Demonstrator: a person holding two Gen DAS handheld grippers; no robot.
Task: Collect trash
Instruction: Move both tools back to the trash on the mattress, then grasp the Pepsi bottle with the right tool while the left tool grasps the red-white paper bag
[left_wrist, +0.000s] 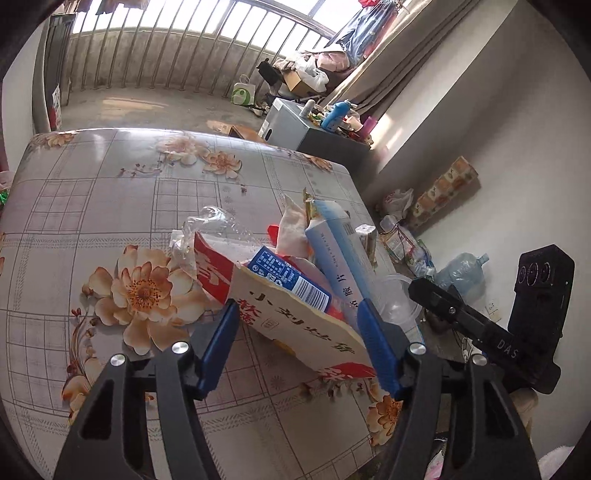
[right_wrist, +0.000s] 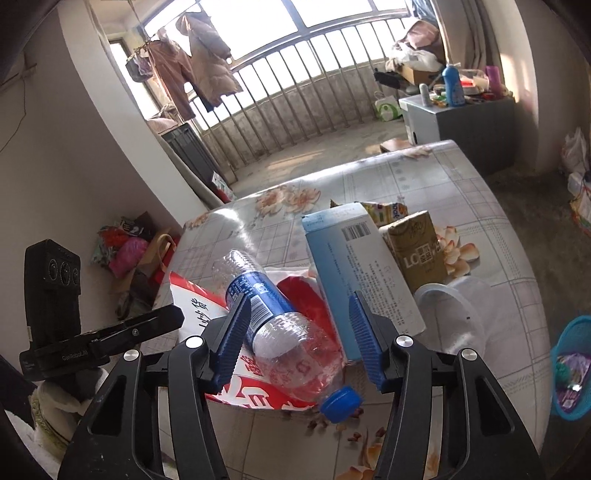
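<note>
Trash pile (right_wrist: 325, 280) on floral table (left_wrist: 110, 192); balcony railing (left_wrist: 177, 59) behind; both claws open.

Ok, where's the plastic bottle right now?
Right wrist view: plastic bottle lies between the right tongs, atop the red-and-white bag, left of the pale blue box.

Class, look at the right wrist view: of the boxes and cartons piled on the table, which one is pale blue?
The tall pale blue box with a barcode, lying beside the plastic bottle; the carton next to it is brown.
</note>
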